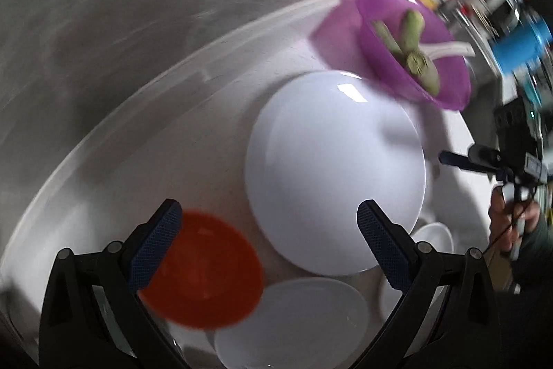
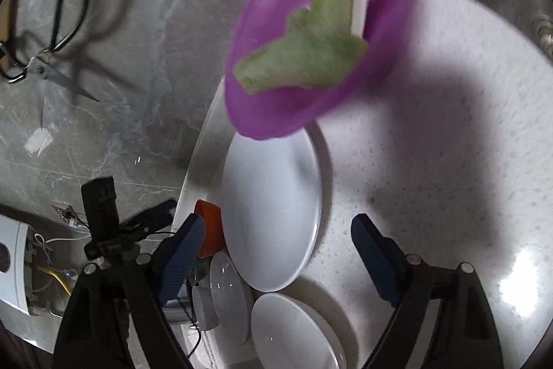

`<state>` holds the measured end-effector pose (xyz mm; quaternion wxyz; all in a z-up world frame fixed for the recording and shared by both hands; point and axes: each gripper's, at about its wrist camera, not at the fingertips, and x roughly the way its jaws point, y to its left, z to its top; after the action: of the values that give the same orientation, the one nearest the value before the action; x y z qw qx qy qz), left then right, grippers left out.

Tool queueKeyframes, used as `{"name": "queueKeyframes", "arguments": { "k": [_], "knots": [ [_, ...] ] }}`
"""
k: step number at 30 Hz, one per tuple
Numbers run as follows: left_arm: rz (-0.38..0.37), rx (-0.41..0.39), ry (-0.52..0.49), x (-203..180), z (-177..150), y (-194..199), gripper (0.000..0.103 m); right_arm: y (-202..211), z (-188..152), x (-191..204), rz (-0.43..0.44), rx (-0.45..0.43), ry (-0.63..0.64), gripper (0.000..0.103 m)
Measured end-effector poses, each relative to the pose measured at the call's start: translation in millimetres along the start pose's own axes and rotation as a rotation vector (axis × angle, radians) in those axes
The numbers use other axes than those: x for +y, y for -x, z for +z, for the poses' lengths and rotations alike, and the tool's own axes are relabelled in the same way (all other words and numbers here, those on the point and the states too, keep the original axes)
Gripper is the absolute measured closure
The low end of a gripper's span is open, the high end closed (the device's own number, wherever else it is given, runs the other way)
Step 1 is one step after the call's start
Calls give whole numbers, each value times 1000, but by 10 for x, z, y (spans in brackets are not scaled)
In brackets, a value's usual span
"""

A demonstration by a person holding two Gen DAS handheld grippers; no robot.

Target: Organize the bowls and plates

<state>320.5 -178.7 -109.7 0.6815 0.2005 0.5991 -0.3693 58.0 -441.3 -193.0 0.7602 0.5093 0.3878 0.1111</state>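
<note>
A large white plate lies on the white round table. Beyond it stands a purple bowl holding green vegetable pieces and a white utensil. An orange bowl and a smaller white plate lie close below my left gripper, which is open and empty above them. In the right wrist view the purple bowl, the large white plate, the orange bowl and stacked white dishes show. My right gripper is open and empty over the plates.
Small white bowls sit at the table's right side. The right-hand gripper and the hand holding it show at the left wrist view's right edge. Scissors lie on the grey marble floor. Blue containers stand far right.
</note>
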Motion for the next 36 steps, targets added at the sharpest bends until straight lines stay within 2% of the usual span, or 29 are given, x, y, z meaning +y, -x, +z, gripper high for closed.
{"name": "queueKeyframes", "arguments": {
  "k": [2, 4, 6, 11, 14, 16, 18, 19, 22, 24, 31, 33, 36],
  "knots": [
    [-5, 12, -27, 0, 103, -84, 15, -49, -5, -32, 6, 9, -3, 19],
    [-46, 18, -48, -3, 148, -154, 21, -63, -8, -45, 11, 10, 0, 23],
    [-79, 25, -64, 18, 160, -235, 23, -86, 27, -65, 15, 8, 3, 26],
    [-132, 73, -83, 24, 205, -537, 23, -113, 30, -88, 9, 4, 15, 27],
    [-188, 93, -71, 84, 194, -576, 35, -128, 32, -125, 14, -13, 8, 28],
    [-213, 111, -59, 161, 176, -576, 35, -142, 33, -133, 20, -16, 15, 28],
    [-206, 121, -60, 175, 182, -627, 45, -164, 32, -123, 18, -17, 26, 28],
    [-205, 128, -57, 184, 190, -646, 46, -179, 37, -115, 17, -16, 32, 28],
    [-200, 149, -30, 247, 200, -693, 46, -216, 50, -92, 19, -5, 41, 30],
    [-209, 156, -12, 298, 198, -727, 46, -258, 54, -56, 9, 7, 62, 38],
    [-223, 164, 14, 364, 200, -803, 46, -384, 79, -92, 10, 48, 50, 47],
    [-224, 163, 16, 368, 209, -822, 60, -420, 76, -86, 2, 64, 47, 54],
    [-237, 162, 8, 348, 223, -843, 66, -435, 80, -97, 0, 69, 36, 57]
  ]
}}
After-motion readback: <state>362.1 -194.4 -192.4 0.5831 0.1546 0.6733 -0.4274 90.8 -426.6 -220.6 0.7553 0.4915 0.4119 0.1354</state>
